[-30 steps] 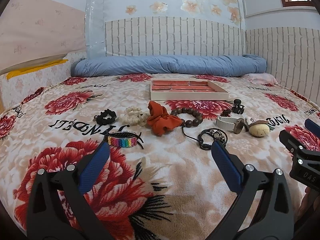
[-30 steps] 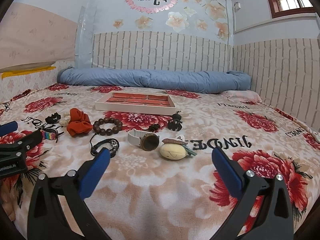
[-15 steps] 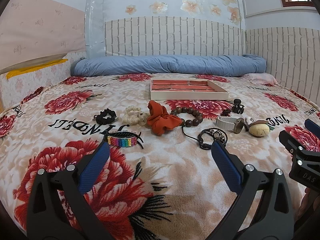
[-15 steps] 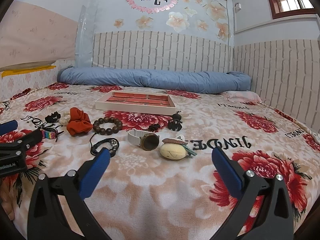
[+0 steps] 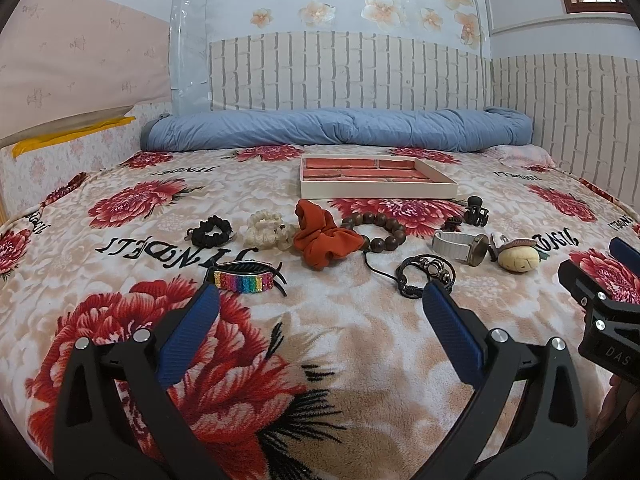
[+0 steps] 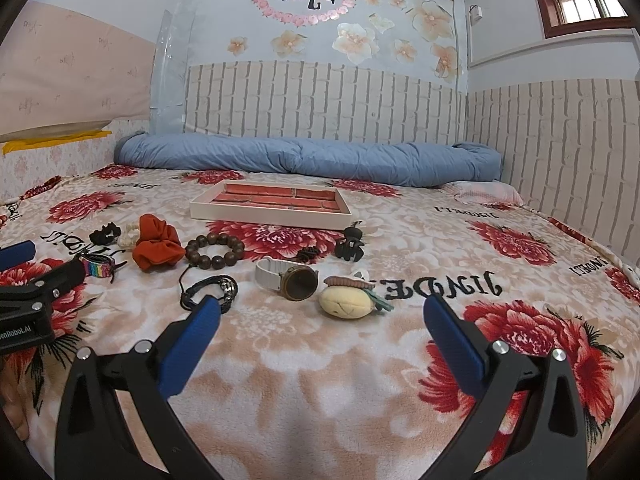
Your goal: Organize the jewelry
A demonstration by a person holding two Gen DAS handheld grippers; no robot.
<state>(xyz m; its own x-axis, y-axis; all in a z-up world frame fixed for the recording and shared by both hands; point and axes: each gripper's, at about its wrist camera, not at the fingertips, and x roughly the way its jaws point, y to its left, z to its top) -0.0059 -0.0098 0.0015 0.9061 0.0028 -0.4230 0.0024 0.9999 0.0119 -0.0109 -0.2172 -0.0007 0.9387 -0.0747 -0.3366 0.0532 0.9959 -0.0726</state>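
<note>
Left wrist view, left tool (image 5: 316, 300): fingers spread wide apart, nothing between them, held low over the bed (image 5: 360, 340).
Right wrist view, right tool (image 6: 322, 314): fingers likewise wide apart and empty; it also shows at the right edge of the left view (image 5: 600, 284).
Just ahead of left tool: rainbow clip (image 5: 245, 280) by the left fingertip; black cord bracelet (image 5: 426, 270) by the right fingertip.
Just ahead of right tool: the same cord bracelet (image 6: 210, 290) beside its left fingertip; a watch (image 6: 288, 278) with white strap and a yellow plush charm (image 6: 347, 302) lie between the fingertips and farther on.
Middle row, left to right in the left view: black scrunchie (image 5: 212, 232), cream scrunchie (image 5: 268, 232), orange scrunchie (image 5: 322, 238), bead bracelet (image 5: 378, 230), watch (image 5: 460, 244), plush charm (image 5: 518, 258).
Contacts: orange scrunchie touches the bead bracelet and the cream scrunchie; the charm lies just beside the watch.
Behind the watch: black claw clip (image 5: 476, 212) and a small dark clip (image 5: 452, 223), too small to make out.
Tray (image 5: 380, 190): white-walled, red-lined compartments, beyond the row, apart from every piece; nothing visible inside.
Far end: blue rolled quilt (image 5: 340, 128) across the head of the bed.
</note>
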